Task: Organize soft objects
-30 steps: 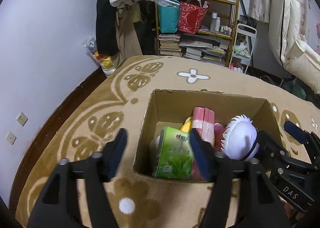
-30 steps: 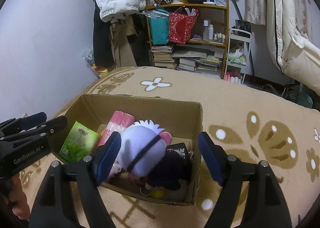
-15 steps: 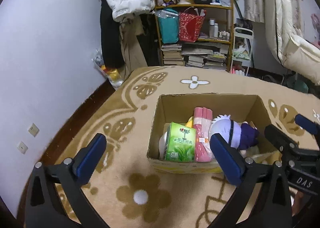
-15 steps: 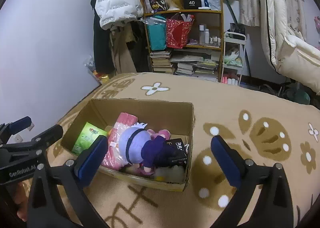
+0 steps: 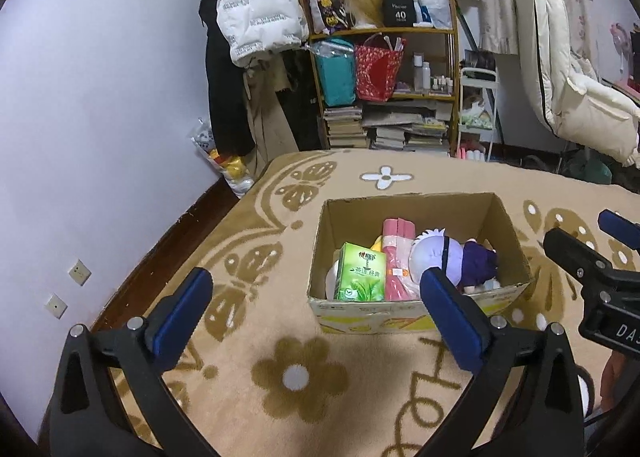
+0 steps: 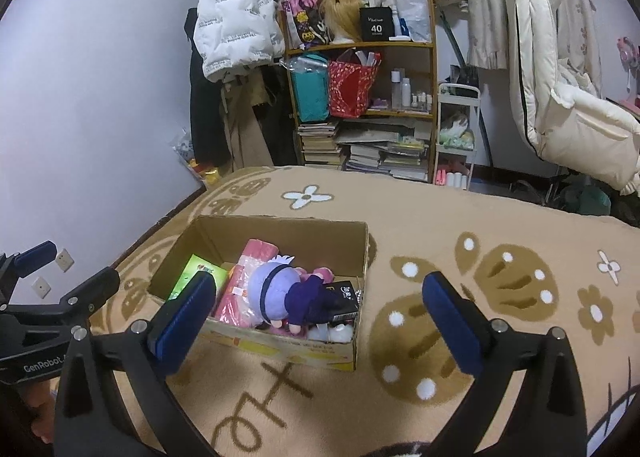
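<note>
Both tongs hang spread wide and empty above the patterned blanket (image 5: 280, 397) of the bed: the left tongs (image 5: 316, 307) with nothing between their blue pads, the right tongs (image 6: 320, 307) likewise, each having just been opening with no object caught in the gap. The soft objects already lie in the cardboard box (image 5: 416, 313) that sits on the blanket: a green tissue pack (image 5: 360, 273) standing at the left end, a pink roll of bags (image 5: 394, 257) beside it, a plush doll (image 5: 448, 257) with a pale head and purple body lying across the middle, and a small black packet (image 6: 346, 295) near the right end. By my reading the packing step is finished or nearly so, with the doll as the latest piece released. The next move calls for a look around for any soft thing left outside the box; none shows on the blanket in either view, so the job may be at its end. Readable writing is sparse: the tissue pack carries Chinese characters too small to make out, a black box (image 6: 377, 27) on the shelf reads "40", the left tool's body shows "GenRobot", and the right tool's shows "DAS".
</note>
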